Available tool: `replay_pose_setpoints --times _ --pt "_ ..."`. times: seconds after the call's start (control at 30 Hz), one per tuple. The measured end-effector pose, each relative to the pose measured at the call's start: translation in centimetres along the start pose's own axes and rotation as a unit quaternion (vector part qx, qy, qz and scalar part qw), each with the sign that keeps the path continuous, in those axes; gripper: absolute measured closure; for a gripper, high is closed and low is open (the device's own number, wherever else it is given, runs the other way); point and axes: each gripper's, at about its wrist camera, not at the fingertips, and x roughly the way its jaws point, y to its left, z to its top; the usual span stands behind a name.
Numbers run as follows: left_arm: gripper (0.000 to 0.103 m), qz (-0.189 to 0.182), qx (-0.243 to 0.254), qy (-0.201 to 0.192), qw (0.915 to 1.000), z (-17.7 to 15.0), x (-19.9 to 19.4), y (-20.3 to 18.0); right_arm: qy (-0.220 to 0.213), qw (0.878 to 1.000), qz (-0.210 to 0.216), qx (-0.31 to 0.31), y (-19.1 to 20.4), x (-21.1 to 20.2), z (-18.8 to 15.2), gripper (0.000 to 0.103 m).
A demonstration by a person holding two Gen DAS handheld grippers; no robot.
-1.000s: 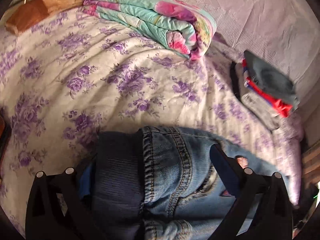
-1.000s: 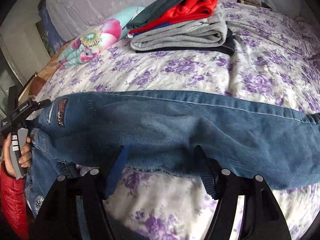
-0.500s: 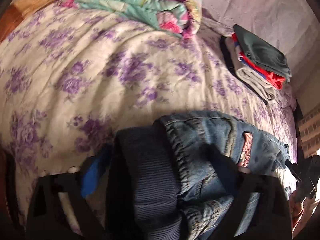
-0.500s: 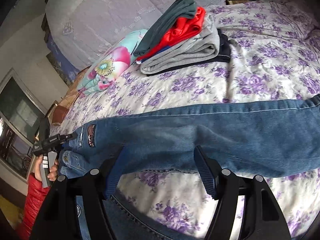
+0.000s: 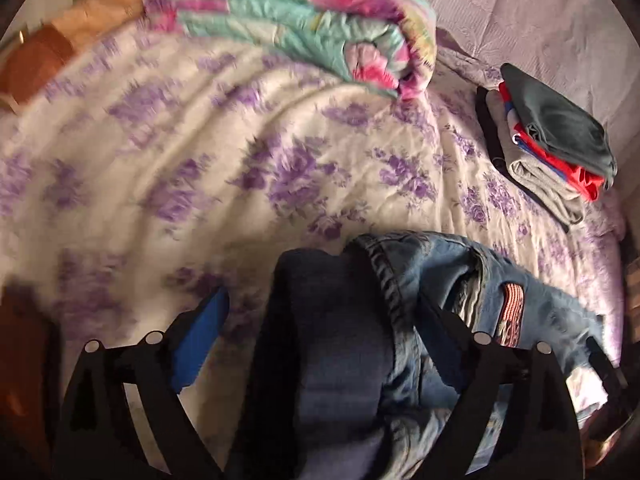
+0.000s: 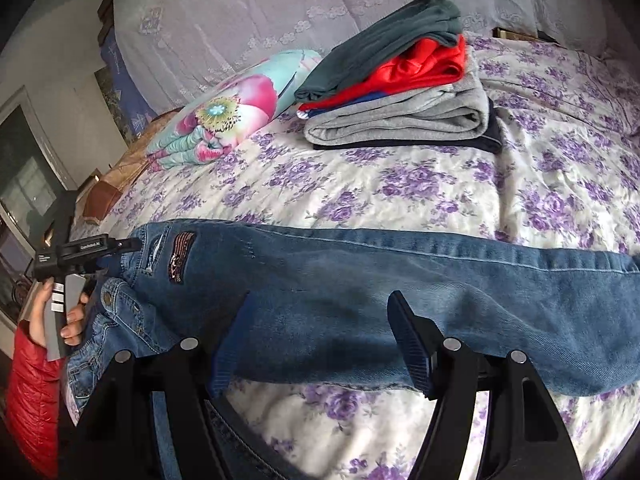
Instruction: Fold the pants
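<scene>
Stretched left to right across the near part of the floral bedspread point(image 6: 420, 176): blue jeans point(image 6: 360, 292), waistband bunched between the spread fingers of the left gripper point(image 5: 320, 344), leg edge lying between the parted fingers of the right gripper point(image 6: 320, 344).

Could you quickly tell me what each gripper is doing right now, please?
Left gripper: jaws wide open, jeans waistband bunched between them.
Right gripper: open, jeans leg lying across its fingers.

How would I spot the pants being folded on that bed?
Start at the purple-flowered bedspread. In front of the stack of folded clothes lie the jeans, stretched across the bed. They alone are blue denim, with a dark patch near the waist.
</scene>
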Motion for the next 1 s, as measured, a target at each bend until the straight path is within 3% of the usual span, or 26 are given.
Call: replay_pose_setpoints --times 0.1,0.17,0.23,0.3,0.33,0.4,0.43,0.5,0.63,0.73,0.83,0.9,0.93,0.97,1.0 --pt "0.014 0.019 0.027 -0.056 0.9979 -1.2 -3.2 -1.1 -0.002 1.000 -0.016 -0.013 1.3 1.5 0.6 0.033" --pt "0.009 -0.011 0.027 -0.096 0.9950 -1.9 -5.5 -1.9 0.012 1.000 -0.021 -0.014 1.7 3.0 1.0 0.033" --pt "0.005 -0.062 0.034 -0.083 0.9941 -2.3 -5.3 -3.3 0.051 0.997 -0.052 -0.028 1.9 5.4 1.1 0.032" --pt "0.005 -0.093 0.069 -0.016 0.9932 -2.8 -2.3 -5.6 0.072 0.995 -0.051 -0.037 1.6 7.2 1.1 0.027" --pt "0.005 -0.052 0.098 0.001 0.9938 -3.3 -0.1 -6.9 0.072 0.996 -0.046 -0.039 1.4 7.2 1.4 0.028" --pt "0.005 0.021 0.142 -0.019 0.9895 -4.4 1.7 -8.3 0.064 0.997 -0.047 -0.021 0.1 5.9 2.2 0.041" --pt "0.005 0.059 0.172 -0.031 0.9828 -5.1 2.2 -9.2 0.043 0.997 -0.069 -0.011 -1.1 4.7 2.5 0.041" --pt "0.005 0.096 0.203 -0.045 0.9735 -5.4 2.1 -10.2 -0.011 0.993 -0.116 0.013 -4.3 1.3 3.1 0.041" --pt "0.005 0.073 0.186 -0.045 0.9788 -4.8 1.9 -8.8 -0.053 0.975 -0.193 0.093 -13.7 -5.1 3.5 0.039" --pt "0.005 0.064 0.178 -0.052 0.9805 -4.8 1.5 -8.7 -0.051 0.959 -0.230 0.159 -20.9 -9.2 2.3 0.038" --pt "0.005 0.060 0.172 -0.055 0.9818 -5.1 1.6 -9.0 -0.023 0.951 -0.226 0.208 -25.8 -10.3 -0.2 0.035" --pt "0.005 0.064 0.173 -0.054 0.9814 -5.2 1.7 -9.1 -0.001 0.954 -0.196 0.228 -27.4 -9.4 -1.9 0.035" --pt "0.005 0.067 0.175 -0.054 0.9808 -5.2 1.7 -9.0 0.005 0.957 -0.180 0.228 -27.6 -8.8 -2.4 0.039" --pt "0.005 0.071 0.177 -0.053 0.9802 -5.3 1.7 -9.2 -0.001 0.960 -0.182 0.214 -27.2 -8.4 -2.6 0.061" --pt "0.005 0.075 0.178 -0.053 0.9798 -5.5 1.8 -9.3 -0.006 0.961 -0.197 0.194 -26.4 -8.2 -2.4 0.069"
